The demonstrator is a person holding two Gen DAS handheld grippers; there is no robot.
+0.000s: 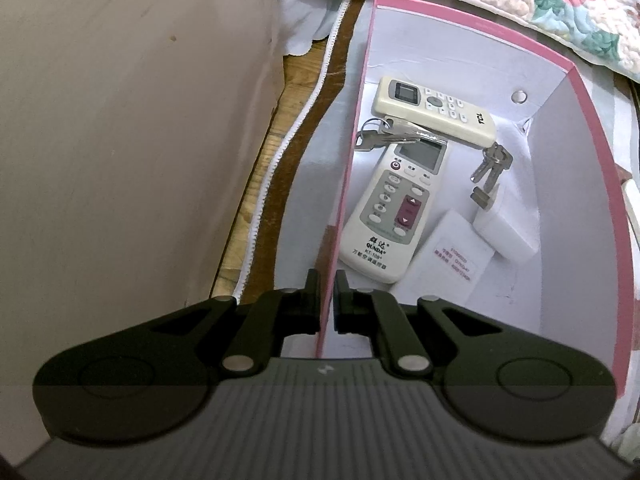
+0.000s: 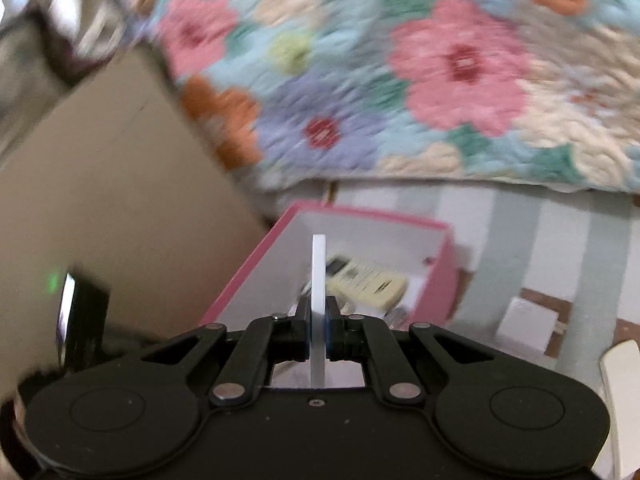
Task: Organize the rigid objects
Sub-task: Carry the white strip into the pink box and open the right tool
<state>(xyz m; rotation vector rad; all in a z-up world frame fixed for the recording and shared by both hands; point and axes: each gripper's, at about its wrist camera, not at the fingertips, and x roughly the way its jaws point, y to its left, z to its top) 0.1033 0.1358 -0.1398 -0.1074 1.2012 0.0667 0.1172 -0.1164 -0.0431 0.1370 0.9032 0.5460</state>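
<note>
Left gripper (image 1: pixel 328 302): jaws clamped on the pink box (image 1: pixel 560 184) side wall — thin edge between the pads.
Right gripper (image 2: pixel 319 330): jaws closed on a thin white card (image 2: pixel 319 280), held edge-on above the box.
Box contents: TCL remote (image 1: pixel 434 110), Qunda remote (image 1: pixel 394 208), 2 key bunches (image 1: pixel 490 164), white adapter (image 1: pixel 506 232).
Backdrop: floral quilt (image 2: pixel 400 80).

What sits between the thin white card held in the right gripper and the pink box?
Nothing visible: the thin white card in the right gripper has an unobstructed line to the open pink box.
</note>
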